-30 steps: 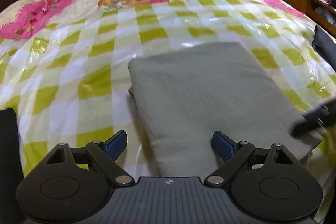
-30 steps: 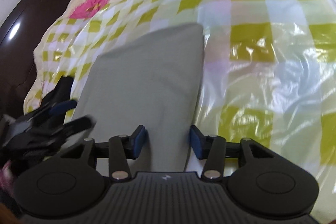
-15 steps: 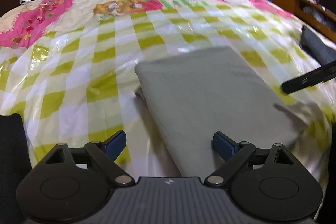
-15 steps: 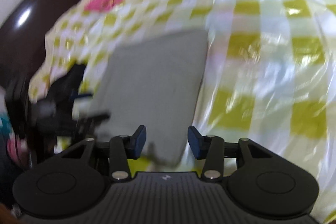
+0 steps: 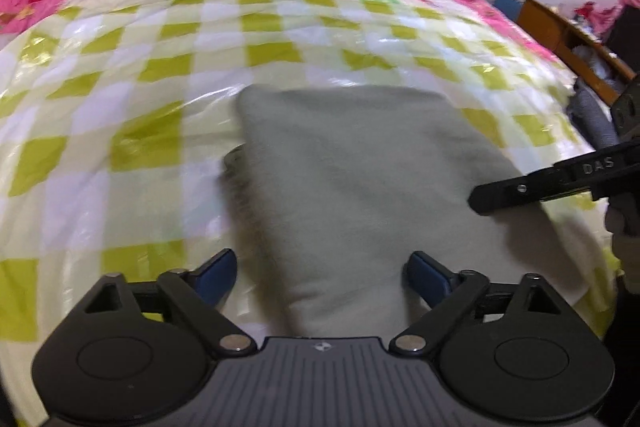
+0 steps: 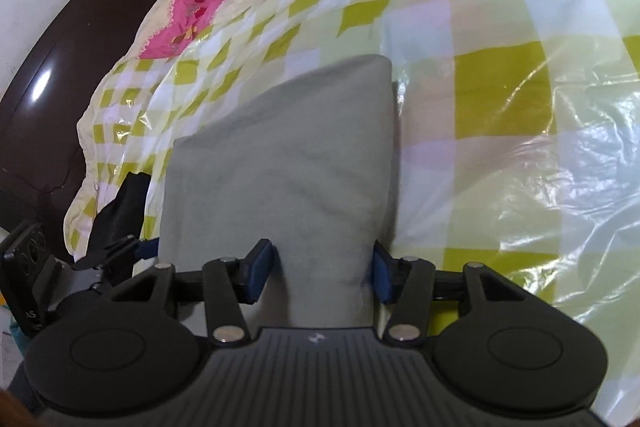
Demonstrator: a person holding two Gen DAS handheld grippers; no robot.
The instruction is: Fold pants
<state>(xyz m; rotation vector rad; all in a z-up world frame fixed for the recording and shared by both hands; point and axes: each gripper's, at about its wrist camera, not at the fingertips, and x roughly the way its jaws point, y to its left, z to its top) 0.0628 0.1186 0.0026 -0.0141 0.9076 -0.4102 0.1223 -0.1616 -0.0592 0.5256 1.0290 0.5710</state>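
The grey pants (image 5: 360, 179) lie folded into a thick rectangle on the checked bed cover (image 5: 120, 99). My left gripper (image 5: 320, 277) is open, its blue pads at either side of the near left corner of the pants. My right gripper (image 6: 318, 269) is open over the near right end of the pants (image 6: 288, 163), with the folded edge between its blue pads. The right gripper's finger also shows in the left wrist view (image 5: 560, 181), above the right edge of the pants. The left gripper shows in the right wrist view (image 6: 80, 275), at the left.
The bed cover is glossy plastic, green and white checks with pink flowers (image 6: 200, 3) at the far end. A dark wooden headboard (image 6: 52, 59) runs along the bed's left side. A wooden shelf with clutter (image 5: 572, 39) and grey cloth (image 5: 596, 115) stand to the right.
Both grippers have moved in closer over the near end of the folded pants. The right gripper now has the folded edge between its open pads. The pants lie unchanged.
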